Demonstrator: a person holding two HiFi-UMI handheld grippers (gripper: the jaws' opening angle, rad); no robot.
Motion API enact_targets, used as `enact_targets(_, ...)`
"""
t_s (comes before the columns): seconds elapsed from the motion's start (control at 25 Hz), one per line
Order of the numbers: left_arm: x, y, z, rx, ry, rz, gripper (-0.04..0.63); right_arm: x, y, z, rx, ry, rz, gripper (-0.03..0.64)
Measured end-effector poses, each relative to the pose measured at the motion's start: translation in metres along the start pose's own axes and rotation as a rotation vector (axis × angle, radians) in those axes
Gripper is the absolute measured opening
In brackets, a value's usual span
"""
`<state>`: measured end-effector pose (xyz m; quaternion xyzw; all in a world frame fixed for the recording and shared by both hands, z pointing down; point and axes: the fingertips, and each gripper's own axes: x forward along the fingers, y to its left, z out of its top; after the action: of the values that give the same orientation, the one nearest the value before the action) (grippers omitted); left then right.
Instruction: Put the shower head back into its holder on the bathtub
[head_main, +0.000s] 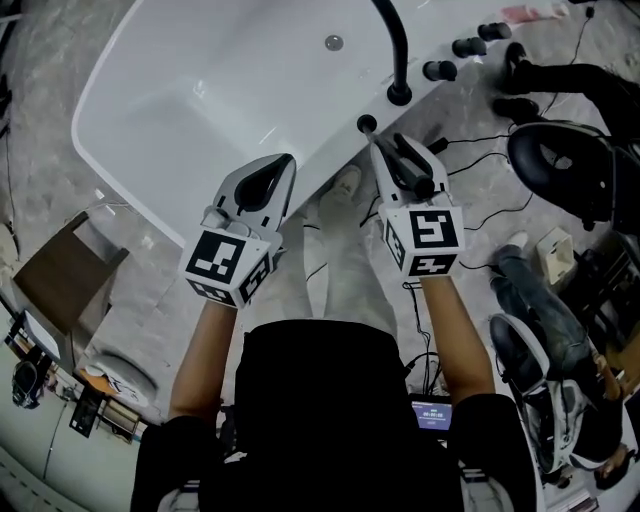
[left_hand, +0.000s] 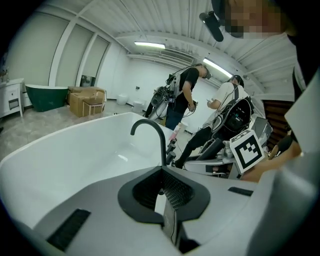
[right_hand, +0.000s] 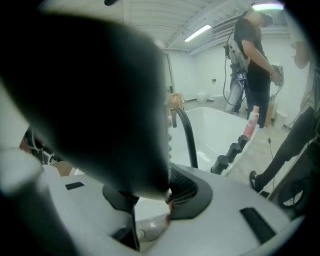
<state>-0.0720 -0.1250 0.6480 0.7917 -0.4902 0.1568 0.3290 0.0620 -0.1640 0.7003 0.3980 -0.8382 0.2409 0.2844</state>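
One shower head (head_main: 415, 168), one bathtub (head_main: 250, 60) (white)

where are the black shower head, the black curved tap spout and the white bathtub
black shower head (head_main: 412, 165): head view, middle of its body
black curved tap spout (head_main: 402, 60): head view, upright part of the pipe
white bathtub (head_main: 200, 100): head view, bare inner floor

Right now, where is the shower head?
The shower head is right of centre in the head view, clamped in the right claw, near the black faucet on the bathtub.
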Motion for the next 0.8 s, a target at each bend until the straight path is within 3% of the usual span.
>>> enact_targets(0.8,0.035,0.009,-0.038,-0.019,0.096,-0.020,0.014,0.062,-0.017,-0.040,-0.023,0.089,0.025,0.140)
